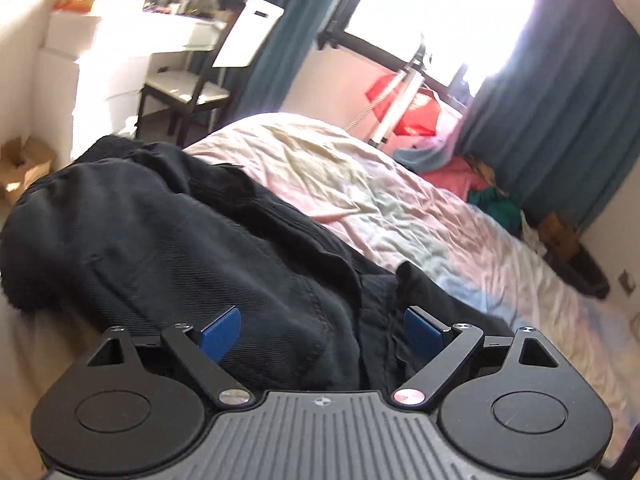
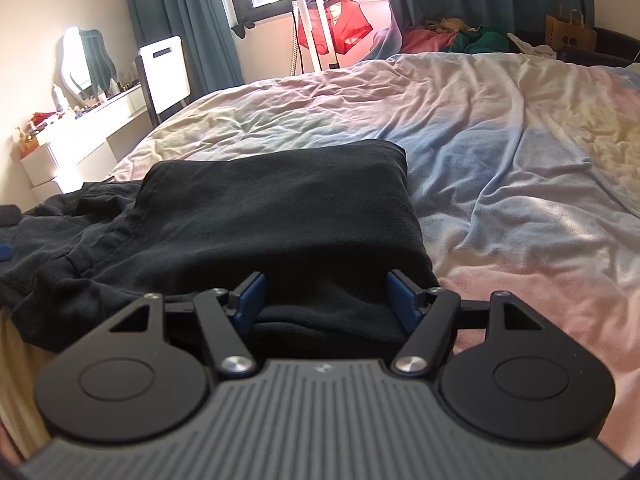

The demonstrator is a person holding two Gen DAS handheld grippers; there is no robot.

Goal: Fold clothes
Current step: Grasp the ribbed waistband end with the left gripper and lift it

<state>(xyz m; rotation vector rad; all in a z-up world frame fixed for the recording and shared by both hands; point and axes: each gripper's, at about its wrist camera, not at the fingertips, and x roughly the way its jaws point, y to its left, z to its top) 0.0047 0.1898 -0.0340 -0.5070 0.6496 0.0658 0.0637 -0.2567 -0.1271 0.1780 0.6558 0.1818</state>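
A black garment, seemingly trousers (image 1: 180,236), lies on the near part of the bed. In the right wrist view it (image 2: 280,208) shows one part folded over into a flat rectangle. My left gripper (image 1: 322,332) is open, its blue pads wide apart over the black cloth. My right gripper (image 2: 324,300) is open too, its blue pads straddling the near edge of the folded part. Neither holds the cloth.
The bed is covered by a wrinkled pastel sheet (image 2: 500,128). A white desk (image 2: 100,120), a chair (image 1: 208,80) and a mirror stand at the left. Teal curtains (image 1: 560,120), a red bag (image 2: 340,24) on a stand and a pile of clothes (image 2: 460,38) are beyond the bed.
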